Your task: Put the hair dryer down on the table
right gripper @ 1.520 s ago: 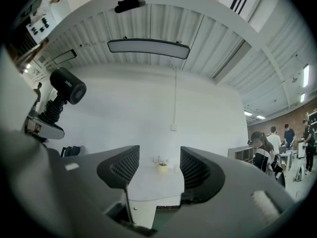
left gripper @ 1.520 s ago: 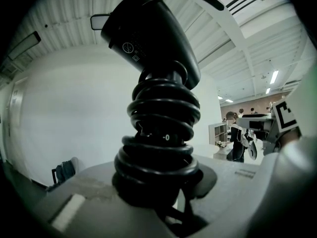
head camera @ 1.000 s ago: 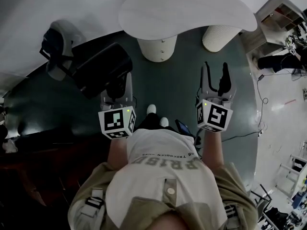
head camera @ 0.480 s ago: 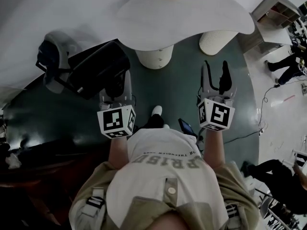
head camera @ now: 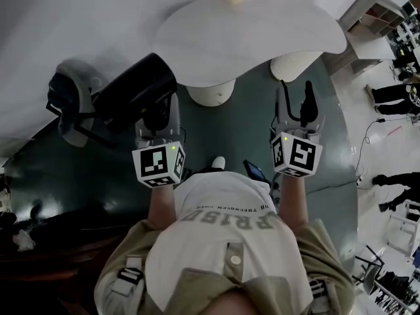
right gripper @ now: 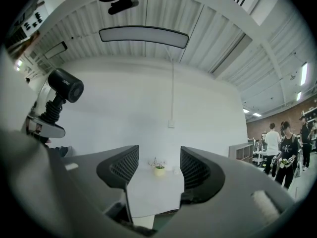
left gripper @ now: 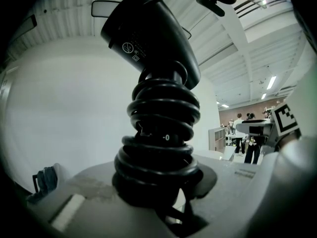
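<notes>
My left gripper [head camera: 159,120] is clamped on the handle of the black plastic hair dryer [head camera: 134,90], and its black cord is wound in thick coils around that handle, so my jaws press on the coils and not on bare plastic. The heavy barrel stands above my jaws and leans to one side. My right gripper [head camera: 295,107] has its jaws spread and holds nothing.

The hair dryer is in the air, in front of the near left edge of the white, rounded table [head camera: 262,31], not yet over its top. From the head view I cannot judge well how high it is against the top.

I see some risks. The coils are round and soft, so the handle may turn in my jaws and the barrel may tip over. If I lower it too near the table's edge, it may roll off. A loose coil may also catch on my jaw when I release.
</notes>
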A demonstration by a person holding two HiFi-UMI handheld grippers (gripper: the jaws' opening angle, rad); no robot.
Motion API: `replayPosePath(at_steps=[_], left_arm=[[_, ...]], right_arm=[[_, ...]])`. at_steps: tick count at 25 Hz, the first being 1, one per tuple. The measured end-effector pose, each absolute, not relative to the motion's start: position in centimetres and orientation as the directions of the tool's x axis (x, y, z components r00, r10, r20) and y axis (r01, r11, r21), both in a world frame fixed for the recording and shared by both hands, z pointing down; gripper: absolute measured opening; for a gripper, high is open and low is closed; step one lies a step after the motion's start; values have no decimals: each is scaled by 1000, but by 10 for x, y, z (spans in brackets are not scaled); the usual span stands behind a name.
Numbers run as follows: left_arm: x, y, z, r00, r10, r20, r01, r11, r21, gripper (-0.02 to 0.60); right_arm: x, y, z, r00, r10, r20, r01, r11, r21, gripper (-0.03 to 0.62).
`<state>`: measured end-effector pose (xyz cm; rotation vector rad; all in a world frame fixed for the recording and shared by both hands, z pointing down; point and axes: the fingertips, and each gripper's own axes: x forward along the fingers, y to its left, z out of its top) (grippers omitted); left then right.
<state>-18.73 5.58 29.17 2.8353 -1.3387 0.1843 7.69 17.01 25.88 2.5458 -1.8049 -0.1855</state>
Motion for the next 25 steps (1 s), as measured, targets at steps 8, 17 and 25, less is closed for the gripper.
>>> replayPosePath(at_steps=[8, 17, 25], left_arm=[[-184, 24, 299, 650, -751, 116, -752, -658, -46, 110], [-174, 5, 306, 654, -744, 136, -745, -665, -48, 110], [-152, -18, 307, 628, -765, 146, -766, -640, -58, 110]], right_arm=[[83, 153, 265, 373, -924, -80, -922, -379, 81, 265], [98, 139, 271, 394, -916, -75, -914, -399, 73, 265], [127, 109, 273, 372, -925, -76, -921, -378, 92, 265]])
